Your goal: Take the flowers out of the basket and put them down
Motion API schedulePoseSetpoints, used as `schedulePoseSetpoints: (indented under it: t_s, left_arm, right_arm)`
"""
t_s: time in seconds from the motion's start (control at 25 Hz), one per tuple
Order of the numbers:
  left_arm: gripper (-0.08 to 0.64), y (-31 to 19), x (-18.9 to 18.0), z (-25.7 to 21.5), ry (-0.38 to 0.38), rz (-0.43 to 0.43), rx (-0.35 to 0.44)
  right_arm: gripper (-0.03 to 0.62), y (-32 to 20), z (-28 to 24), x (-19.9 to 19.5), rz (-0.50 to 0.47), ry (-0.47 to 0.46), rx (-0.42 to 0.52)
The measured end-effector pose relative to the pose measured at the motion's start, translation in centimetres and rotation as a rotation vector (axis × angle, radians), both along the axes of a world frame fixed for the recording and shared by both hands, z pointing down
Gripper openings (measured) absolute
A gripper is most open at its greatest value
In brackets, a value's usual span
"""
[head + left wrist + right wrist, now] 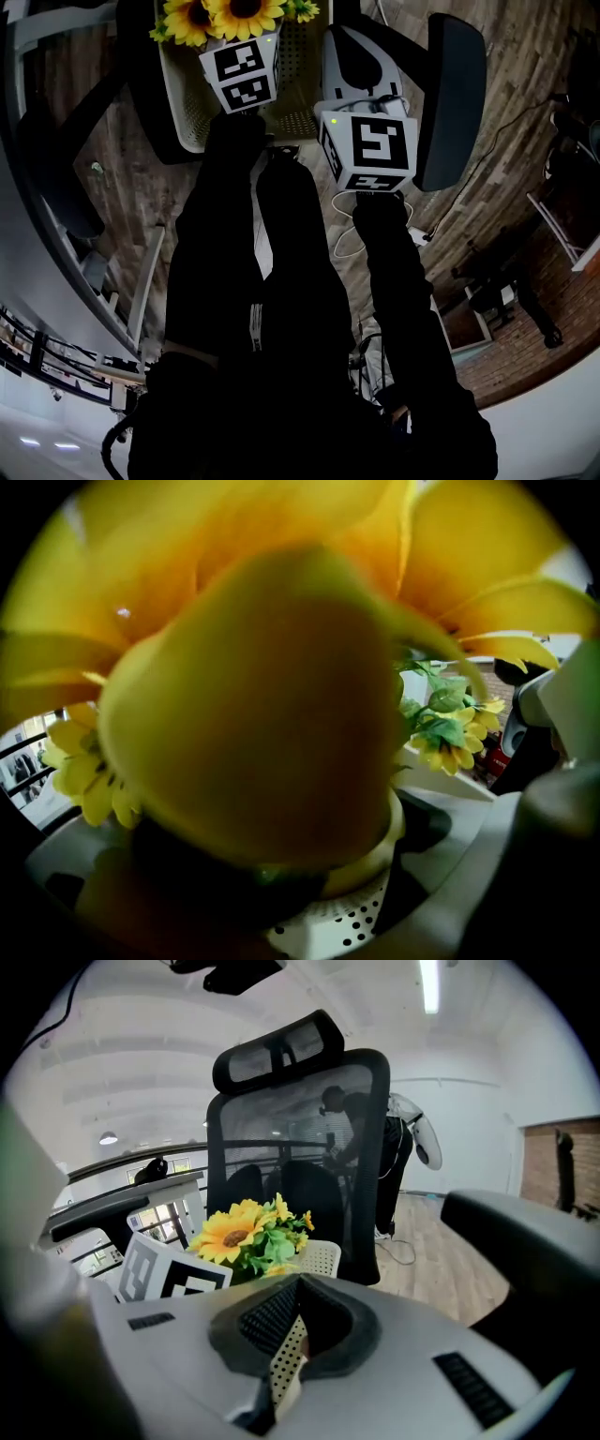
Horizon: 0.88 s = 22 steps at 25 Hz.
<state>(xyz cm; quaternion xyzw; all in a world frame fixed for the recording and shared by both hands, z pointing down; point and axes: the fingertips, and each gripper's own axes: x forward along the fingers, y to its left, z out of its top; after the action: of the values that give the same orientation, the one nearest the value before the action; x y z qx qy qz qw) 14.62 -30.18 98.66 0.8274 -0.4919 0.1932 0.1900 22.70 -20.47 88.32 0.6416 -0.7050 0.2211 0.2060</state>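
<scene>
Beginning only: flowers sit inside basket; right gripper pinches basket's rim; left gripper above basket, petals hiding its jaws.

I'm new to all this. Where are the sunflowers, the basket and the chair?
sunflowers (234,1234): right gripper view, on the largest bloom's brown centre.
basket (185,103): head view, on its perforated left wall.
chair (309,1119): right gripper view, on the dark mesh backrest.

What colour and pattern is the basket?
Cream-white, perforated with small round holes. The basket shows best in the head view, holding the sunflowers.
</scene>
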Motion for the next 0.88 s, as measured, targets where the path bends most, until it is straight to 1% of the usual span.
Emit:
schedulePoseSetpoints:
  t_s: [0.16, 0.24, 0.36, 0.48, 0.56, 0.72, 0.8, 0.88]
  left_arm:
    - [0.541, -0.8, -0.7, -5.7, 0.05, -0.031, 0.032]
    - [0.541, -0.6, -1.1, -9.1, 0.043, -0.039, 0.046]
    - [0.541, -0.1, -2.0, -14.6, 0.035, -0.057, 0.044]
    - [0.541, 0.8, -4.6, -20.4, 0.035, -0.083, 0.03]
    - [0.541, 1.9, -5.6, -23.8, 0.034, -0.097, 0.016]
    - [0.541, 3.9, -5.0, -29.7, 0.024, -0.124, 0.008]
    - [0.541, 5.1, -6.4, -33.0, 0.032, -0.158, 0.021]
    - [0.541, 6.7, -9.4, -36.3, 0.047, -0.203, 0.036]
  right_arm:
    - [0.012, -0.5, -3.5, -0.3, 0.01, 0.008, 0.026]
    - [0.012, -0.4, -6.0, -0.3, 0.019, 0.009, 0.041]
    - [0.012, -0.4, -10.6, -0.3, 0.033, 0.006, 0.067]
    - [0.012, -0.4, -15.9, -1.8, 0.038, 0.001, 0.096]
    - [0.012, 0.0, -19.3, -2.3, 0.037, -0.006, 0.113]
    - [0.012, 0.7, -24.9, -1.1, 0.015, -0.023, 0.144]
    - [0.012, 1.4, -28.1, -2.3, -0.011, -0.028, 0.168]
    - [0.012, 2.4, -31.3, -5.3, -0.05, -0.034, 0.195]
